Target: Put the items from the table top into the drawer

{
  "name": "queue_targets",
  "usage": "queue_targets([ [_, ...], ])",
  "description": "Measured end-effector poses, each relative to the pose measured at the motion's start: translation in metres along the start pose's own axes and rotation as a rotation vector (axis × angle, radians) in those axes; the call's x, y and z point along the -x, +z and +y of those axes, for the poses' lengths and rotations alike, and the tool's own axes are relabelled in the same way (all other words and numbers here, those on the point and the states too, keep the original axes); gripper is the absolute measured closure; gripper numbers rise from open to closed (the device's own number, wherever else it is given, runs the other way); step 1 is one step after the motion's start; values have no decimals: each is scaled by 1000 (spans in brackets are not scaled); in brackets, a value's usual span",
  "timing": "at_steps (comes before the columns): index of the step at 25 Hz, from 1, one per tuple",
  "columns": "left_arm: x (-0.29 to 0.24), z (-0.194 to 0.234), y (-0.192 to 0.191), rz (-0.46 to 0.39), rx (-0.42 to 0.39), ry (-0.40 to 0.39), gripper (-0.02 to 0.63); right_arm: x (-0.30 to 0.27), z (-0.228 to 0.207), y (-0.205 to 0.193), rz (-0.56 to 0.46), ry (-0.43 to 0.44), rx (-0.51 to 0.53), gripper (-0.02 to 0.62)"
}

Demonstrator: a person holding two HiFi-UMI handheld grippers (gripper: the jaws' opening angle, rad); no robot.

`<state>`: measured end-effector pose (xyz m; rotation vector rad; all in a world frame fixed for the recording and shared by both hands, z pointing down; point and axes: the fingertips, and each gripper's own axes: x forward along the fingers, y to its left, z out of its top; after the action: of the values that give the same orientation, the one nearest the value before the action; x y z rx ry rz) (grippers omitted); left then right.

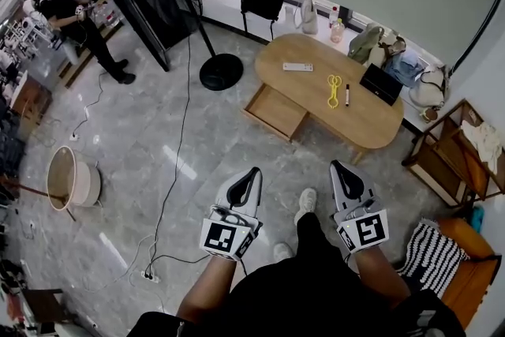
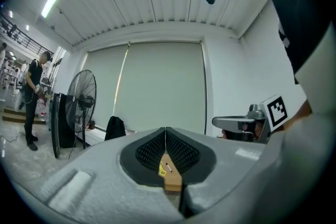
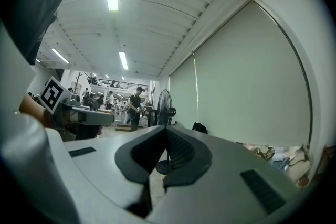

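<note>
Floor separates left hand-held gripper (image 1: 254, 172) and right hand-held gripper (image 1: 337, 166), jaws together, empty, likely just approaching, from the bench (image 1: 371, 126) ahead; scissors (image 1: 334, 89), pen (image 1: 346, 95), remote (image 1: 297, 67) lie past its open drawer (image 1: 276, 111).

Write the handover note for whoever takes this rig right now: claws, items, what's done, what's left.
Claws: the left claw and the right claw are both shut with nothing between them, held over the floor, short of the table.
Items on the table: white remote, yellow scissors, black marker, black flat case.
The drawer is pulled open; nothing shows inside it.
Done: drawer open.
Left: every item into the drawer.
</note>
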<state>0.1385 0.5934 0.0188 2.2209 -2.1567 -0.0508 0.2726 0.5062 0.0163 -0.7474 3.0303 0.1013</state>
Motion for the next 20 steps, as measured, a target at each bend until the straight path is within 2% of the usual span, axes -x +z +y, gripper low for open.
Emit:
queue_targets([
  [7, -80, 21, -1, 31, -18, -25, 589, -59, -62, -16, 2, -19, -40, 598],
  [11, -128, 41, -1, 36, -14, -28, 589, -98, -106, -26, 0, -34, -105, 598],
  [20, -221, 76, -7, 83, -59, 13, 589, -165, -178, -35, 18, -11, -124, 598],
])
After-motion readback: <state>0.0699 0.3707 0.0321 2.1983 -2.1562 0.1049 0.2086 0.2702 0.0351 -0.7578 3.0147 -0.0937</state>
